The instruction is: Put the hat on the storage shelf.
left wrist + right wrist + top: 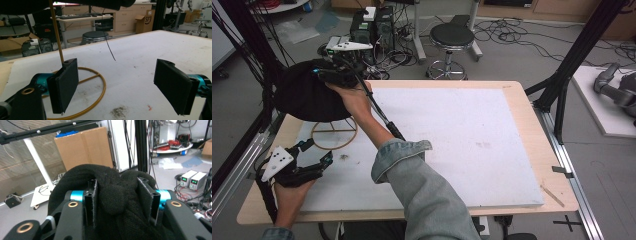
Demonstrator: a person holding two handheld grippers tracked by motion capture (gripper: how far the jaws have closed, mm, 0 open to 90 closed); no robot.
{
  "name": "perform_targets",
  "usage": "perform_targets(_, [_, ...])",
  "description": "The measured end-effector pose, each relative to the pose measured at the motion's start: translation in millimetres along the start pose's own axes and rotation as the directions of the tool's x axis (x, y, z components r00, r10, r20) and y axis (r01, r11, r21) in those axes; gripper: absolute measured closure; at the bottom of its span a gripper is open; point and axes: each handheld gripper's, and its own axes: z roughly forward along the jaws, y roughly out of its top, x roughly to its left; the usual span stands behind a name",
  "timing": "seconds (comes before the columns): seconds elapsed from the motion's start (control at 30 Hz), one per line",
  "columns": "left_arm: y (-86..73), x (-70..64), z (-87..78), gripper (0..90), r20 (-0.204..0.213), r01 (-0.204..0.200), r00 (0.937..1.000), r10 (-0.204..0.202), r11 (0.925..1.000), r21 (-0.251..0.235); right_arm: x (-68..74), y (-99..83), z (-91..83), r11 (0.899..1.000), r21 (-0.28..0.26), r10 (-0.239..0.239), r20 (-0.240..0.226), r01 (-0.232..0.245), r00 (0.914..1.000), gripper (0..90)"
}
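A black knit hat (304, 95) sits on top of a thin gold wire stand whose ring base (334, 134) rests at the table's far left. My right gripper (332, 75) is at the hat's upper right side, and in the right gripper view its jaws are shut on a bunched fold of the hat (115, 197). My left gripper (318, 151) stands open near the table's front left, just in front of the ring base (101, 86). The gold pole (56, 32) rises past its left jaw, and nothing lies between the jaws.
A white mat (472, 135) covers most of the wooden table (524, 100). A black stool (452, 37) and electronics boxes (372, 25) stand on the floor behind. Black frame posts (572, 55) flank the table. A small dark smudge (120, 111) marks the mat.
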Motion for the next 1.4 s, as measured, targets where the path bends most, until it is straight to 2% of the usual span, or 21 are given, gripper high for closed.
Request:
perform_targets(0.1, [-0.1,0.8,-0.6,20.2,-0.003,0.001,1.0000,-0.001,1.0000,0.001,-0.2,-2.3,2.1,1.000,0.019,-0.008,0.017,0.007,0.9998,53.6])
perform_targets(0.3, [-0.3,1.0,-0.8,20.2,-0.001,-0.001,1.0000,0.001,1.0000,0.002,-2.7,-5.4,4.8,0.999,0.035,0.010,0.020,-0.011,0.9997,44.1])
perform_targets(0.4, [-0.6,1.1,-0.9,20.2,0.000,-0.002,1.0000,0.002,1.0000,0.004,-5.6,-3.1,0.8,1.000,0.022,0.017,0.030,-0.018,0.9994,42.0])
perform_targets(0.53, [-1.0,0.8,-0.3,20.2,0.001,0.001,1.0000,-0.001,1.0000,0.003,-10.7,3.2,-12.1,1.000,0.001,0.002,0.058,-0.002,0.9983,38.4])
perform_targets(0.8, [-1.2,-0.8,2.5,20.3,0.009,-0.008,0.9999,0.008,0.9999,0.010,-33.1,7.9,-50.0,0.999,-0.045,0.011,0.116,-0.006,0.9932,35.7])
perform_targets(1.0, [-1.0,-1.8,4.9,20.2,0.014,-0.015,0.9998,0.015,0.9998,0.013,-51.9,9.2,-82.4,0.997,-0.078,0.028,0.165,-0.015,0.9859,33.5])
perform_targets(1.17, [-1.5,-2.6,7.1,20.3,0.020,-0.016,0.9997,0.016,0.9997,0.016,-67.4,8.8,-111.9,0.995,-0.098,0.039,0.222,-0.018,0.9743,28.9])
perform_targets(1.27, [-1.9,-2.7,7.1,20.2,0.018,-0.018,0.9997,0.017,0.9997,0.019,-78.9,8.4,-132.4,0.994,-0.106,0.064,0.252,-0.038,0.9656,26.4])
perform_targets(1.33, [-2.4,-2.8,7.1,20.2,0.019,-0.017,0.9997,0.017,0.9996,0.023,-84.2,7.3,-145.9,0.991,-0.133,0.065,0.277,-0.029,0.9588,26.0])
perform_targets(1.4, [-2.7,-3.2,7.0,20.2,0.016,-0.017,0.9997,0.017,0.9996,0.024,-89.6,6.6,-156.8,0.990,-0.135,0.067,0.291,-0.029,0.9545,23.3])
